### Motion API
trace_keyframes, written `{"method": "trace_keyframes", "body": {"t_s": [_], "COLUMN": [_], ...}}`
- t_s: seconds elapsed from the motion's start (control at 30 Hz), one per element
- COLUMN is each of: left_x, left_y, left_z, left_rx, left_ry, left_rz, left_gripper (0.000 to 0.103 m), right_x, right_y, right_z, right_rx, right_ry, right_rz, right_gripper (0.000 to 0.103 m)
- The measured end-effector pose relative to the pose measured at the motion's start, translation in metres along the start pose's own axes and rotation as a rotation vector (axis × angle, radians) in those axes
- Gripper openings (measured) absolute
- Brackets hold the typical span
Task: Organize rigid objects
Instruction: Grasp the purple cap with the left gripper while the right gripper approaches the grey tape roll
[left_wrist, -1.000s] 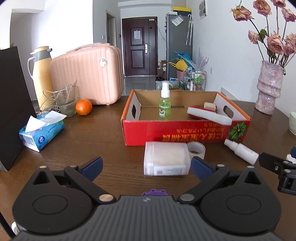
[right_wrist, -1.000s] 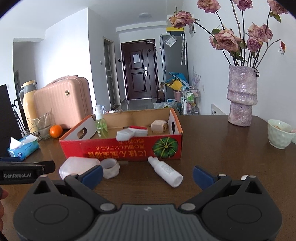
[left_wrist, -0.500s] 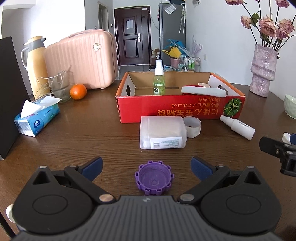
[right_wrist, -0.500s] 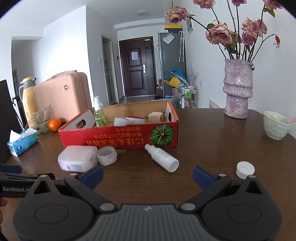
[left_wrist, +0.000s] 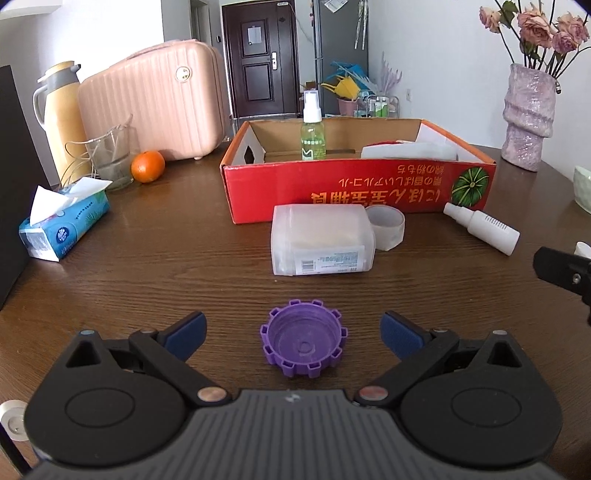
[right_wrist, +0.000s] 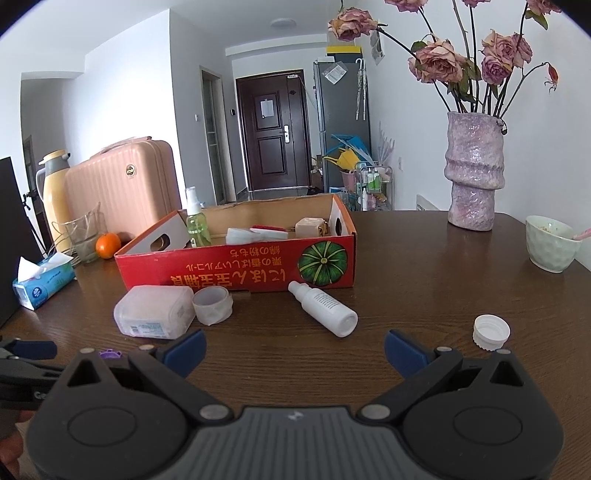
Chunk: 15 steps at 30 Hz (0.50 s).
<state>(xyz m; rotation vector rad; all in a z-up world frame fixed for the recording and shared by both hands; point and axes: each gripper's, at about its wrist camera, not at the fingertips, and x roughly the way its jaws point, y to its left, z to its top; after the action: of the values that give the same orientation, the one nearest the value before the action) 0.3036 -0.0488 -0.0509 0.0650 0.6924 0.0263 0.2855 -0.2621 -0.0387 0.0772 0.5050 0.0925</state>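
A red cardboard box (left_wrist: 369, 188) (right_wrist: 236, 264) holds a green spray bottle (left_wrist: 313, 138), a white-and-red item (right_wrist: 255, 234) and a small wooden block (right_wrist: 312, 227). In front of it lie a frosted plastic container (left_wrist: 321, 240) (right_wrist: 153, 312), a tape roll (left_wrist: 386, 227) (right_wrist: 212, 305) and a white bottle (left_wrist: 482, 227) (right_wrist: 325, 308). A purple cap (left_wrist: 303, 341) lies between the fingers of my open, empty left gripper (left_wrist: 293, 330). My right gripper (right_wrist: 295, 347) is open and empty, just short of the white bottle. A white cap (right_wrist: 491, 331) lies to its right.
At the left stand a tissue pack (left_wrist: 61, 223), an orange (left_wrist: 147, 166), a glass (left_wrist: 110, 157), a yellow thermos (left_wrist: 61, 114) and a pink suitcase (left_wrist: 155, 103). A purple vase (right_wrist: 474, 170) with dried roses and a pale bowl (right_wrist: 552, 249) stand at the right.
Both grippers have drawn back toward the near edge of the table. The purple cap has come fully into the left view and the white cap into the right view.
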Motion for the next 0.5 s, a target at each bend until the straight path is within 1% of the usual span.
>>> {"method": "trace_keyframes", "body": {"t_s": [0.1,0.17,0.27,0.3,0.33,0.4,0.5], "left_x": [0.004,0.007,0.013,0.015,0.017,0.02,0.015], "left_y": [0.001,0.001,0.0,-0.001,-0.001,0.0,-0.001], "left_z": [-0.001,-0.002,-0.003,-0.003,-0.004,-0.004,-0.005], "left_rx": [-0.009,-0.013,-0.011,-0.007,-0.007,-0.012,-0.003], "left_ry": [0.006,0.012,0.032,0.042,0.052,0.067,0.043], "left_rz": [0.009,0.01,0.003,-0.001,-0.009,-0.033,-0.031], "left_gripper": [0.102,0.098,0.089,0.078,0.057,0.055,0.055], "right_x": [0.001,0.002,0.002,0.003,0.003,0.003,0.003], "right_y": [0.0,0.0,0.0,0.0,0.0,0.0,0.0], "right_z": [-0.001,-0.002,-0.002,-0.002,-0.002,-0.002,-0.002], "right_rx": [0.0,-0.001,-0.002,-0.001,-0.001,-0.001,-0.003], "right_ry": [0.005,0.007,0.009,0.01,0.011,0.012,0.015], "right_rz": [0.001,0.001,0.001,0.001,0.0,0.0,-0.002], "right_gripper": [0.103,0.103,0.103,0.103,0.103,0.103,0.103]}}
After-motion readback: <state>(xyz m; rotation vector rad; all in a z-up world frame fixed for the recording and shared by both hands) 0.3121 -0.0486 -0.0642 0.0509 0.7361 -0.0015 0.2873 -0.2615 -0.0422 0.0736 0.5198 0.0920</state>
